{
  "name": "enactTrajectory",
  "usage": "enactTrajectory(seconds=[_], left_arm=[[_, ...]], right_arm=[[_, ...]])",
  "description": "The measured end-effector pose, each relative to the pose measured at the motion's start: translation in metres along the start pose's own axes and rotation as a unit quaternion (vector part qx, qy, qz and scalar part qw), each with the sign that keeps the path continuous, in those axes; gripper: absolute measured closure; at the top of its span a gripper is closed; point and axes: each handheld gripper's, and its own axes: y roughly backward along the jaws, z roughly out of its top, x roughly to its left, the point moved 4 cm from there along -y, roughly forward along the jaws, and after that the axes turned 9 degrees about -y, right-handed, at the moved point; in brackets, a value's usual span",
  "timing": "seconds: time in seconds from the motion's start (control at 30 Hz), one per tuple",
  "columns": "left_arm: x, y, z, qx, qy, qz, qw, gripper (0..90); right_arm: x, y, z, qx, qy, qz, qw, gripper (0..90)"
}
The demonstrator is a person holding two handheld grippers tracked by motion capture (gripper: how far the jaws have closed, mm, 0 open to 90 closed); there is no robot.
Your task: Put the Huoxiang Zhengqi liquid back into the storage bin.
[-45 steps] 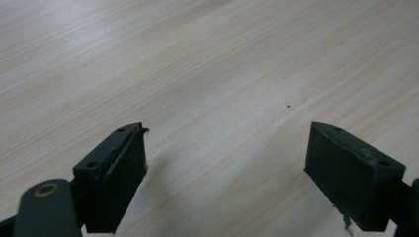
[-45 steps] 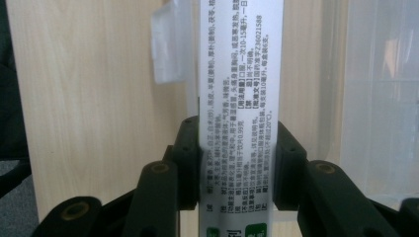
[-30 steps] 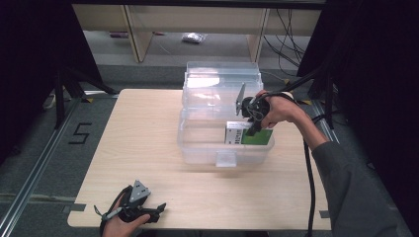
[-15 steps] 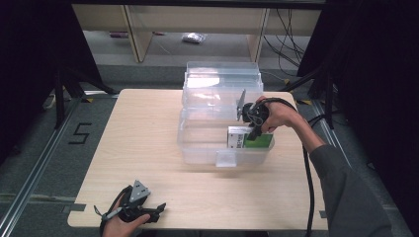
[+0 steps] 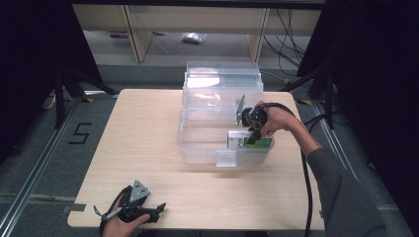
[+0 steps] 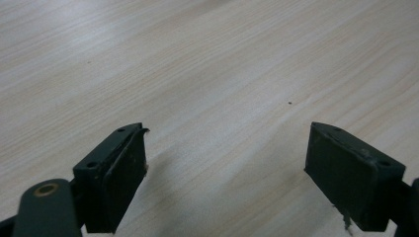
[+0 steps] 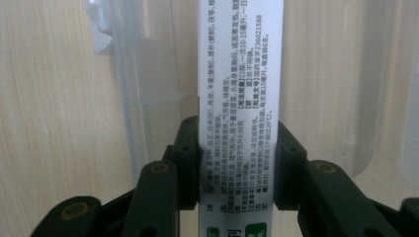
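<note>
**Box going into the bin**

My right gripper (image 5: 251, 129) reaches down into the clear bin (image 5: 197, 148) on the far right part of the table (image 5: 148, 128), clamped on a white-and-green box (image 5: 242, 139). In the right gripper view the jaws press flat against the two broad faces of the box (image 7: 239, 98), which runs straight out between them with its narrow printed edge facing the camera. I hold it that way so it goes down on edge along the bin's near right corner, beside the front wall, instead of lying flat across the floor. Whether the box already rests on the bin floor I can't quite tell through the plastic; it looks very low, perhaps touching.

My left gripper (image 5: 143, 212) lies idle at the near left edge of the table, well apart from the bin. In the left gripper view its pads (image 6: 123, 168) stand wide apart over bare wood, holding and touching nothing, ready if the bin needs steadying.
</note>
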Motion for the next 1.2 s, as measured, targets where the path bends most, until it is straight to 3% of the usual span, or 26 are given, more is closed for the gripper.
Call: enactTrajectory(seconds=[0.07,0.1,0.17,0.27,0.37,0.4,0.43,0.47,0.53,0.57,0.6,0.67,0.7,0.73,0.77,0.8,0.83,0.87,0.9,0.93,0.97,1.0,1.07,1.2], left_arm=[[0.000,0.000,0.000,-0.001,0.000,0.001,1.0000,15.4],[0.000,0.000,0.000,0.000,-0.002,0.001,1.0000,15.4],[0.000,0.000,0.000,0.002,-0.002,0.000,1.0000,15.5],[0.000,0.000,0.000,0.000,-0.001,0.001,1.0000,15.4],[0.000,0.000,0.000,0.000,-0.002,0.002,1.0000,15.5],[0.001,0.000,0.000,-0.001,-0.006,0.003,1.0000,15.4],[0.003,0.000,0.001,-0.002,-0.019,0.003,0.9998,15.4],[0.004,0.000,0.001,0.003,-0.023,-0.001,0.9997,15.4],[0.002,0.000,0.001,-0.002,-0.011,0.004,0.9999,15.4],[0.002,0.000,0.001,-0.002,-0.013,0.005,0.9999,15.4],[0.000,0.000,0.001,-0.002,-0.003,0.002,1.0000,15.4],[0.000,0.001,0.000,0.005,-0.002,-0.004,1.0000,15.4],[0.000,0.000,0.000,0.002,-0.004,0.000,1.0000,15.4],[0.000,0.001,0.000,0.004,-0.003,-0.002,1.0000,15.4],[0.000,0.000,0.001,0.001,-0.002,0.001,1.0000,15.4],[0.002,0.000,0.001,-0.002,-0.014,0.006,0.9999,15.4],[0.003,0.000,0.001,-0.001,-0.019,0.005,0.9998,15.5],[0.000,0.000,0.000,0.001,-0.004,0.001,1.0000,15.4],[0.000,0.000,0.001,0.001,-0.002,0.003,1.0000,15.4],[0.003,0.001,0.000,0.006,-0.014,0.004,0.9999,15.4],[0.003,0.002,0.001,0.006,-0.015,0.004,0.9999,15.4],[0.003,0.002,0.000,0.006,-0.015,0.004,0.9999,15.4],[0.002,0.002,0.000,0.008,-0.011,0.001,0.9999,15.4],[0.003,0.002,0.000,0.006,-0.016,0.005,0.9998,15.4]], right_arm=[[0.001,-0.002,-0.001,0.002,-0.008,-0.005,1.0000,64.0],[0.000,-0.003,0.000,-0.001,0.002,-0.006,1.0000,64.0],[0.005,-0.005,-0.001,0.008,-0.027,0.006,0.9996,63.9],[0.003,-0.006,-0.001,0.015,-0.008,-0.002,0.9999,63.7],[0.004,-0.007,-0.001,0.025,-0.015,-0.003,0.9996,63.0],[0.005,-0.006,-0.003,0.035,-0.030,-0.004,0.9989,63.0],[0.005,-0.005,-0.003,0.035,-0.028,-0.004,0.9990,62.6],[0.006,-0.003,-0.003,0.029,-0.030,-0.003,0.9991,62.3],[0.005,0.003,-0.002,0.013,-0.017,-0.001,0.9998,60.6],[0.009,0.006,-0.001,0.002,-0.038,0.006,0.9992,59.0],[0.009,0.011,-0.001,-0.013,-0.029,0.003,0.9995,57.8],[0.010,0.018,-0.002,-0.021,-0.039,-0.008,0.9990,54.7],[0.012,0.022,-0.002,-0.025,-0.052,-0.004,0.9983,52.7],[0.011,0.025,-0.004,-0.026,-0.050,-0.014,0.9983,51.8],[0.013,0.029,-0.005,-0.034,-0.070,-0.013,0.9969,50.5],[0.011,0.032,-0.006,-0.039,-0.070,-0.019,0.9966,48.6],[0.013,0.035,-0.006,-0.049,-0.092,-0.018,0.9944,46.9],[0.013,0.038,-0.008,-0.053,-0.094,-0.028,0.9938,44.9],[0.015,0.041,-0.008,-0.067,-0.115,-0.031,0.9906,42.2],[0.014,0.044,-0.009,-0.073,-0.124,-0.049,0.9884,39.0],[0.017,0.047,-0.008,-0.088,-0.154,-0.053,0.9827,37.4],[0.017,0.050,-0.008,-0.109,-0.154,-0.046,0.9810,37.5],[0.018,0.054,-0.009,-0.141,-0.172,-0.062,0.9730,34.3],[0.024,0.060,-0.012,-0.178,-0.217,-0.068,0.9574,30.3]])
